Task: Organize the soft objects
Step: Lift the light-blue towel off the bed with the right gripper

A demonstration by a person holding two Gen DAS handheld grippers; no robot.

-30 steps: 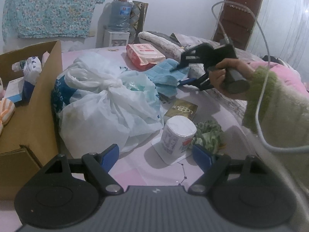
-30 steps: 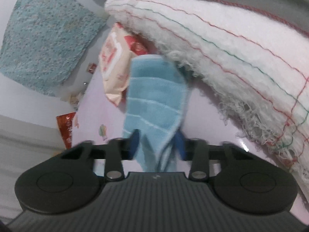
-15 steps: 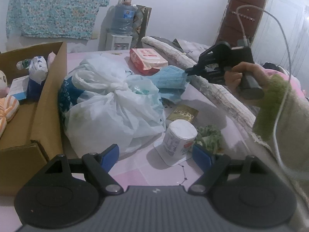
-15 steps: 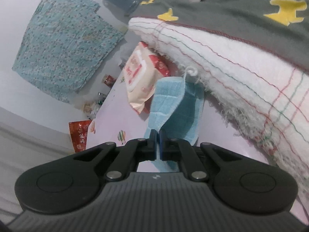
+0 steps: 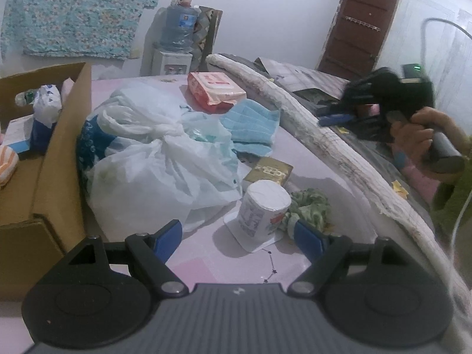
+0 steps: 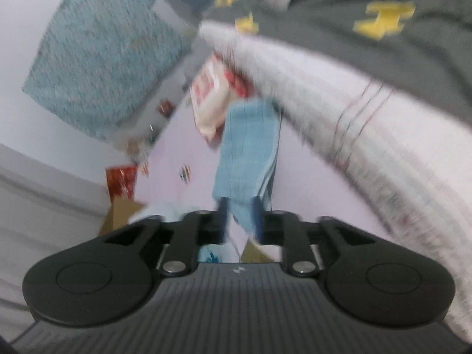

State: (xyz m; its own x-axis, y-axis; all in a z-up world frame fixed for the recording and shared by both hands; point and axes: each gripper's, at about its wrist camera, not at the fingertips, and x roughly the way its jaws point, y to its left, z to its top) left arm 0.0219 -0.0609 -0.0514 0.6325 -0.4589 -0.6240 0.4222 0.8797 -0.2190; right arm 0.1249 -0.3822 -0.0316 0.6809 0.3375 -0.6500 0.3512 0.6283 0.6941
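Note:
A blue cloth point(image 5: 250, 125) lies on the pink surface between a white plastic bag point(image 5: 153, 159) and a rolled white blanket point(image 5: 324, 144); it also shows in the blurred right wrist view point(image 6: 247, 153). My right gripper point(image 6: 240, 215) has pulled back from it, its jaws slightly apart and empty; it shows in the left wrist view point(image 5: 333, 116) above the blanket. My left gripper point(image 5: 236, 236) is wide open and empty, low over a toilet paper roll point(image 5: 264, 209) and a green scrunchie point(image 5: 309, 206).
An open cardboard box point(image 5: 59, 153) with soft items stands at the left. A red-and-white wipes pack point(image 5: 215, 90) lies behind the cloth. A gold box point(image 5: 268, 171) sits near the roll. A water dispenser point(image 5: 177, 44) stands at the back wall.
My right gripper was shut on the blue cloth, then let it go and drew back to the right over the blanket. The cloth now lies flat. My left gripper stayed open.

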